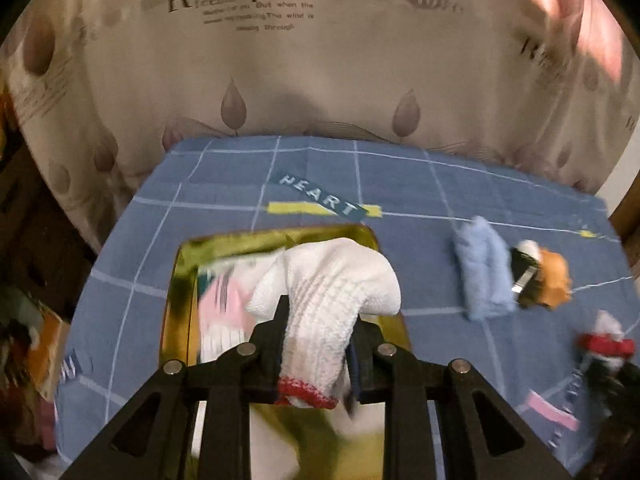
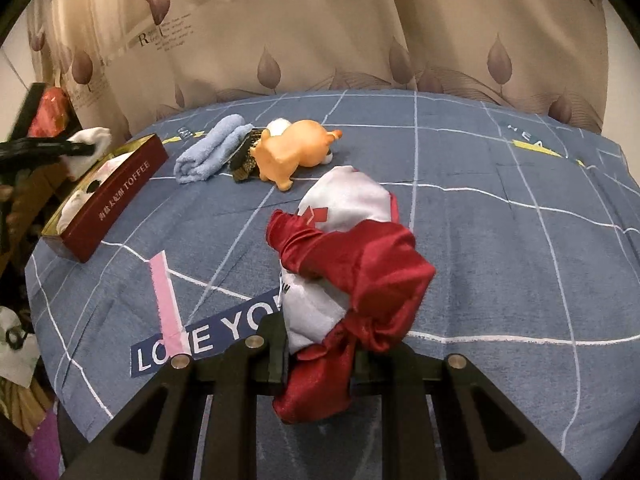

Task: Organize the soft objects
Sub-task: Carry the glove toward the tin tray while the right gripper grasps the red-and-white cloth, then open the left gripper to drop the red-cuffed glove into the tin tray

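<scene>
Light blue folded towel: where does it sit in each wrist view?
Left wrist: light blue folded towel right of centre, on the blue grid bedsheet, touching the orange plush toy.
Right wrist: upper left, between the red toffee box and the toy.
Shared landmark: the orange toy beside it.

The dark red box with a shiny gold inside [image 2: 114, 198] has "TOFFEE" in gold letters on its long side, after some small signs too tiny to read. The blue bed sheet with white lines [image 2: 480, 240] has a dark strip that says "LOVE YO", and the rest is hidden. In the left view the same sheet [image 1: 400, 184] has a strip saying "HEART". The cream curtain with brown leaves [image 2: 320, 40] has a round spot saying "love" and a big "R" above small blurry words.
</scene>
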